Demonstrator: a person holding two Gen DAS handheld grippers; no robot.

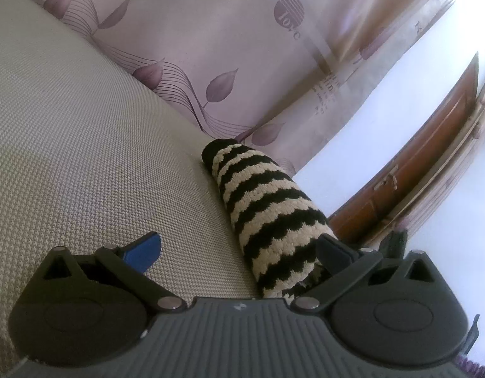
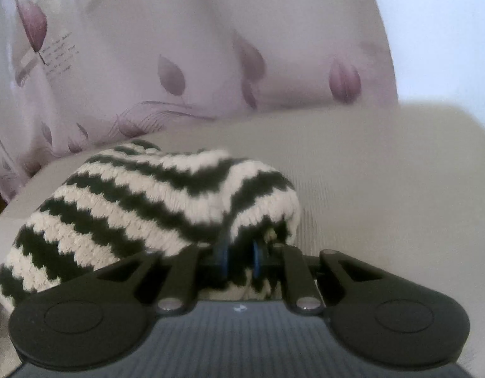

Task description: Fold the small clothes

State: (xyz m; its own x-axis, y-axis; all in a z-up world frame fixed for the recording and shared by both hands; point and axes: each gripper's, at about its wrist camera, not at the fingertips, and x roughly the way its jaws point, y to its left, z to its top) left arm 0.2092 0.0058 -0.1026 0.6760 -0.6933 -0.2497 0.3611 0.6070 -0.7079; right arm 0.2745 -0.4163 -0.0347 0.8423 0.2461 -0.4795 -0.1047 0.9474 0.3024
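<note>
A small knitted garment with black and cream zigzag stripes (image 1: 267, 214) lies as a long roll on the beige woven surface (image 1: 84, 145). My left gripper (image 1: 239, 250) is open, its blue fingers spread wide; the right finger touches the garment's near end, the left finger is over bare surface. In the right wrist view the same garment (image 2: 154, 201) is bunched up in front of the camera. My right gripper (image 2: 239, 258) is shut on a fold of it, the blue pads close together with knit between them.
A pale lilac curtain with purple leaf prints (image 1: 229, 41) hangs right behind the surface and also shows in the right wrist view (image 2: 179, 63). A brown wooden door (image 1: 431, 163) stands at the right beyond the surface's edge.
</note>
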